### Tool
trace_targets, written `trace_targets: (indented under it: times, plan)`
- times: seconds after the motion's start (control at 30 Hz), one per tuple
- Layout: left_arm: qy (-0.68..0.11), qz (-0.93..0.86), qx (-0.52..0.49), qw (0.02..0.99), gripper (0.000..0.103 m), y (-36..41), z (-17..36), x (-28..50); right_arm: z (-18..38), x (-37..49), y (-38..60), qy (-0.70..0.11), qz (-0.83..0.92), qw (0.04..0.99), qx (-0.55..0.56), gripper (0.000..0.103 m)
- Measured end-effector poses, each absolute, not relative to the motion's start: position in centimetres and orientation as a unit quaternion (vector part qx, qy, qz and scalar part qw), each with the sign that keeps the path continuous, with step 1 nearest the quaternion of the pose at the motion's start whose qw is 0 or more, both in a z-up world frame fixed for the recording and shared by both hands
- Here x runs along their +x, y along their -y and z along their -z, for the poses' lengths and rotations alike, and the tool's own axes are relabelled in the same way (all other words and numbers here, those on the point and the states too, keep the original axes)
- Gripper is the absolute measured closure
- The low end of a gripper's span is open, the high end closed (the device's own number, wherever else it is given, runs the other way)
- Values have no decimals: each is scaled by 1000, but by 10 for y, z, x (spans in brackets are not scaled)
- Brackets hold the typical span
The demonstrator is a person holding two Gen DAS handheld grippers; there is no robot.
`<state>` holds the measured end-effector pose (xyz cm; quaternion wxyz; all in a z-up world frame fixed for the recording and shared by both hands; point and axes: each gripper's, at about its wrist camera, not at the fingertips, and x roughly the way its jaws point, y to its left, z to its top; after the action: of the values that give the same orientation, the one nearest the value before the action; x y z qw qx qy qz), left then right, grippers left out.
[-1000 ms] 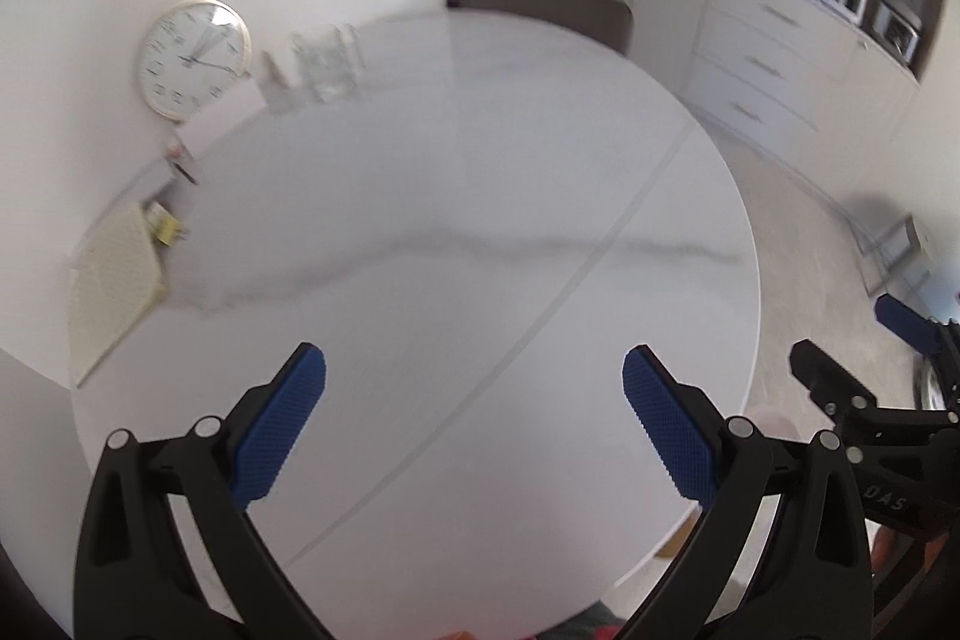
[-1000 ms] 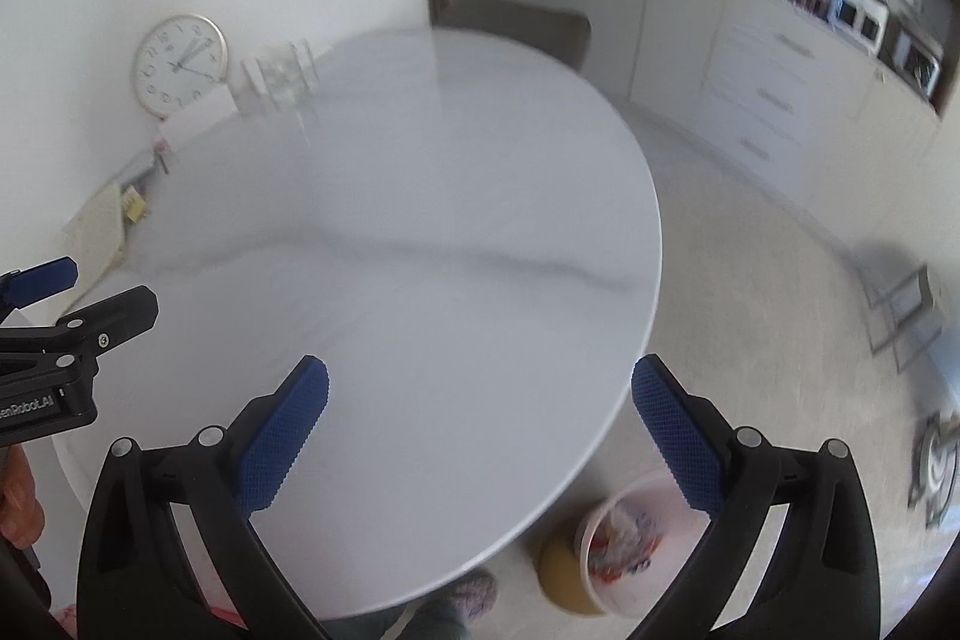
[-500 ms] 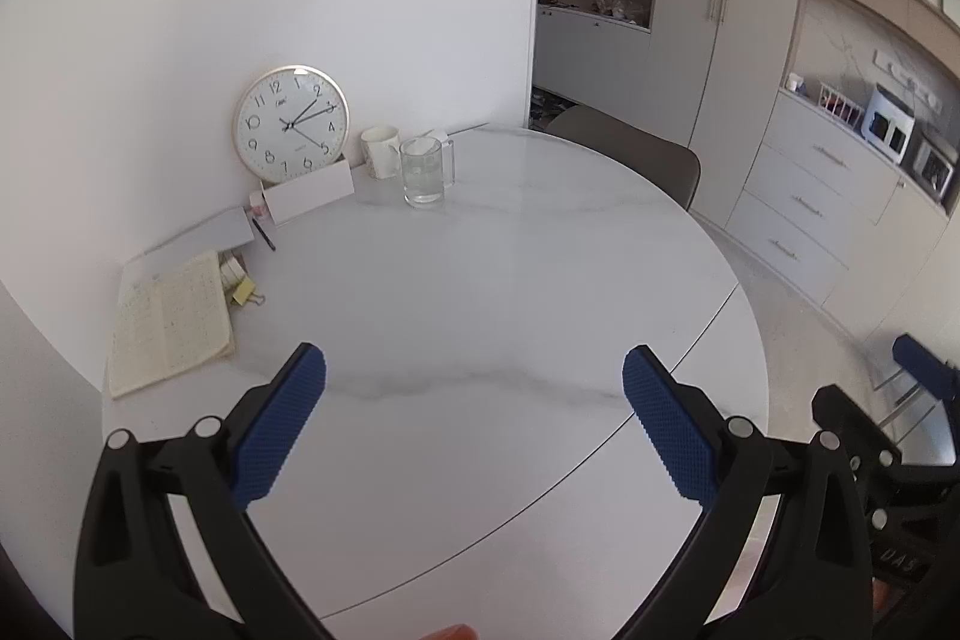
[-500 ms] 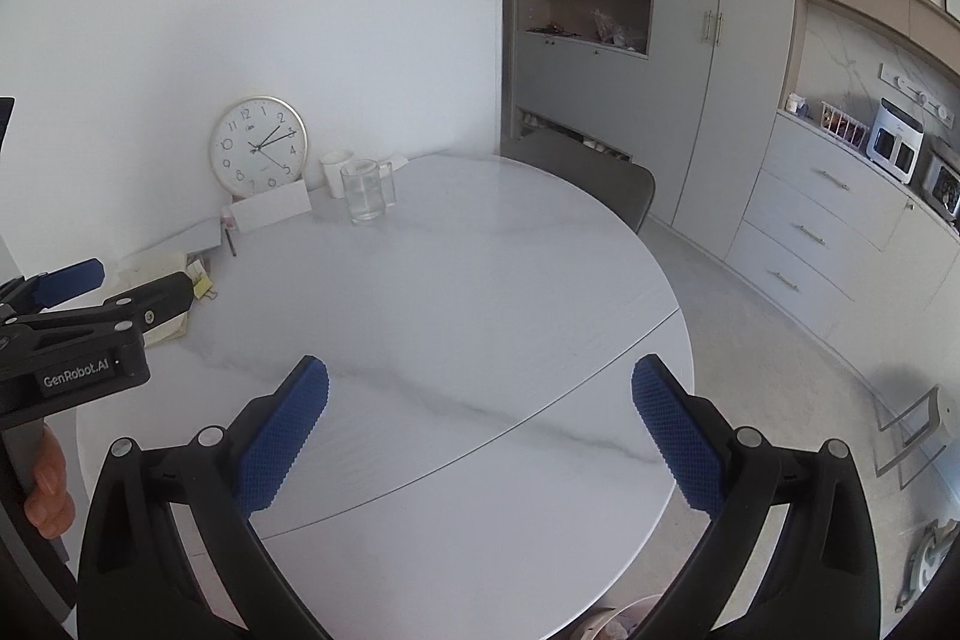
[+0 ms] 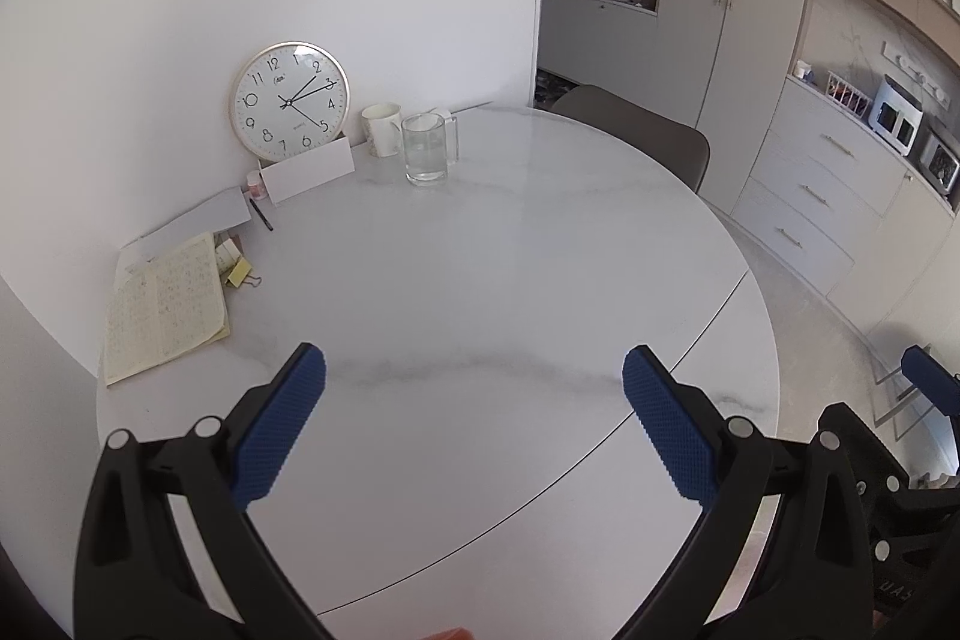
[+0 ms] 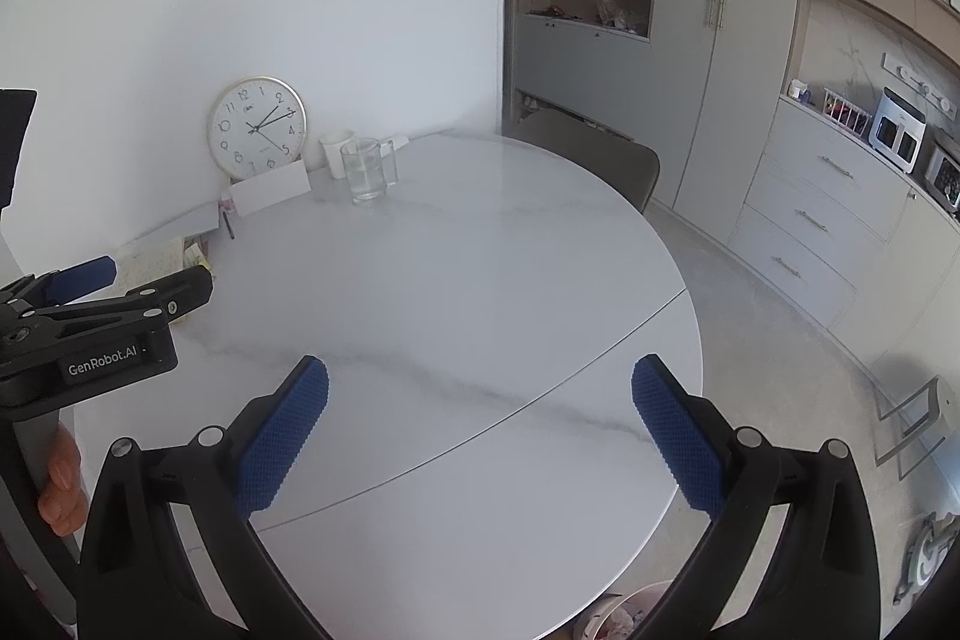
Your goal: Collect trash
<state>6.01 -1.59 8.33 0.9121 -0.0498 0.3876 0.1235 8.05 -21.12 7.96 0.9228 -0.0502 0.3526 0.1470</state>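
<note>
**Both grippers spread wide above a round marble table**

The left gripper [image 5: 474, 421], black with blue ridged pads, hangs over the near edge of the round white marble-look table [image 5: 510, 280] with its jaws parted wide and nothing between them. The right gripper [image 6: 480, 424], of the same make, hangs over the near right part of the table, likewise spread and empty. A hand [image 6: 60, 484] on the left gripper's handle shows at the left edge of the right wrist view.

Along the far left edge, against the white wall, a gold-rimmed round wall clock [image 5: 290, 101] leans upright behind a folded white card [image 5: 308, 172]. Just right of the card stands a white ceramic mug [image 5: 382, 128]; its inside cannot be seen. Beside it, a little nearer, stands a clear glass mug with a handle [image 5: 427, 148], which seems to hold water to about half its height, though the glass makes that hard to judge. A black pen [image 5: 261, 214] lies near the card, and a yellowed open notebook [image 5: 165, 307] lies at the left edge with a yellow binder clip [image 5: 240, 274] touching its far corner.

The trash itself: a pale round bin [image 6: 618, 616] sits on the floor below the near edge of the table, with crumpled wrappers in it, only partly in view.
</note>
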Motion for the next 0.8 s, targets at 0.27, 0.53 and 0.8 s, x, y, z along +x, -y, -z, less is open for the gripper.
trace_targets:
  times: [0.27,0.53,0.8]
  plan:
    - [-389,-123,-55,912,8,15,-82,60,-74,80,211,-357,-146,921,-49,2]
    - [-397,-120,-60,908,8,12,-77,63,-69,81,207,-364,-146,918,-56,2]
    - [-399,-119,-57,907,8,11,-73,66,-66,81,208,-366,-143,918,-56,2]
